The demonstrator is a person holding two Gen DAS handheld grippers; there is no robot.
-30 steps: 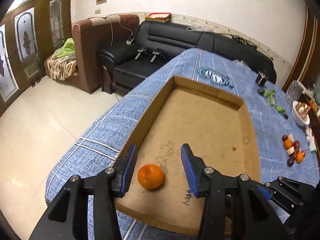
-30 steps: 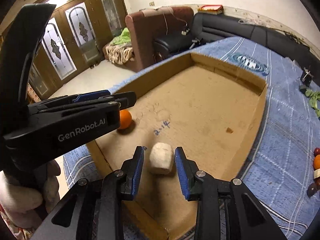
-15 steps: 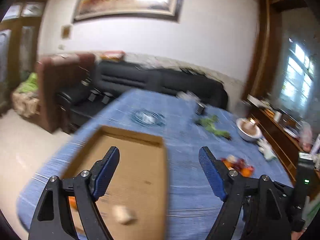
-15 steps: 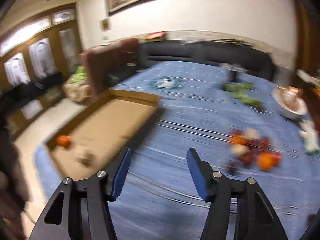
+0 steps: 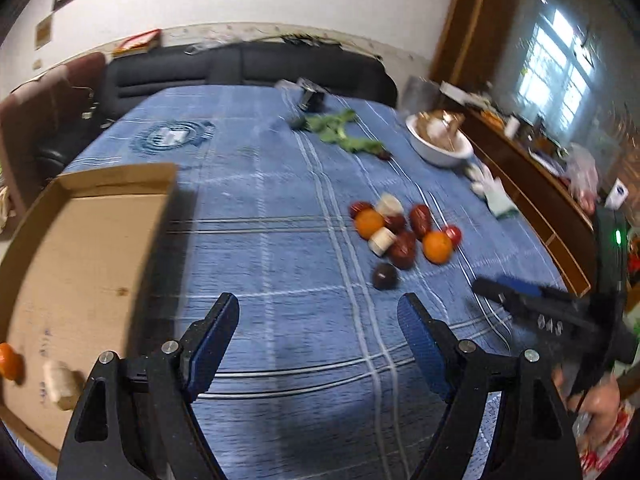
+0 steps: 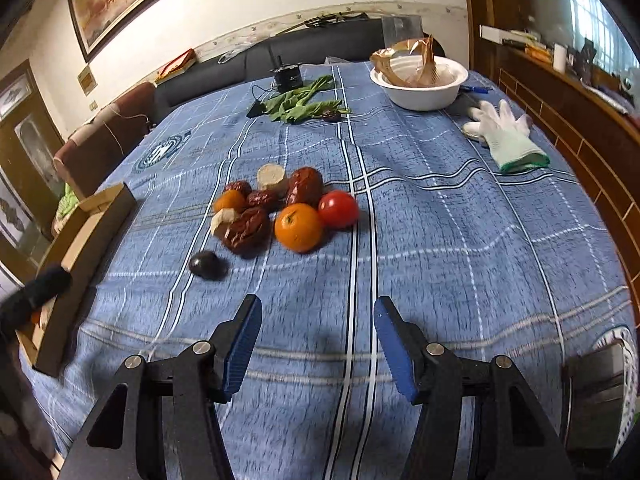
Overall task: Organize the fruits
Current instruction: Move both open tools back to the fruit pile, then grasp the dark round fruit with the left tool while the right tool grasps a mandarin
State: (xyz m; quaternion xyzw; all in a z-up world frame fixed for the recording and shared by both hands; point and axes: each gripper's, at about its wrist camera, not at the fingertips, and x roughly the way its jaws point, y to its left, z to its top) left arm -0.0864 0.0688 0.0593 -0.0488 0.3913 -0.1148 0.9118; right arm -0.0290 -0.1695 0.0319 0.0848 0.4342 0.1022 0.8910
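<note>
A pile of fruit lies on the blue tablecloth: an orange [image 6: 298, 227], a red tomato [image 6: 338, 209], several dark red dates [image 6: 245, 229], pale root pieces [image 6: 272, 176] and a dark plum [image 6: 205, 265]. The same pile shows in the left wrist view [image 5: 400, 232]. A cardboard tray [image 5: 80, 248] at the left holds an orange [image 5: 9, 361] and a pale piece [image 5: 60, 380]. My left gripper [image 5: 318, 344] is open and empty above the cloth. My right gripper [image 6: 316, 344] is open and empty, short of the pile.
A white bowl [image 6: 420, 80] with wrappers, green leaves [image 6: 300, 102], a small black device [image 6: 286, 76] and a white glove [image 6: 506, 136] lie at the table's far end. A wooden sideboard [image 6: 580, 112] runs along the right. A black sofa [image 5: 240, 68] stands behind.
Both grippers let go of the orange and the pale piece in the tray, opened, and swung right toward the fruit pile.
</note>
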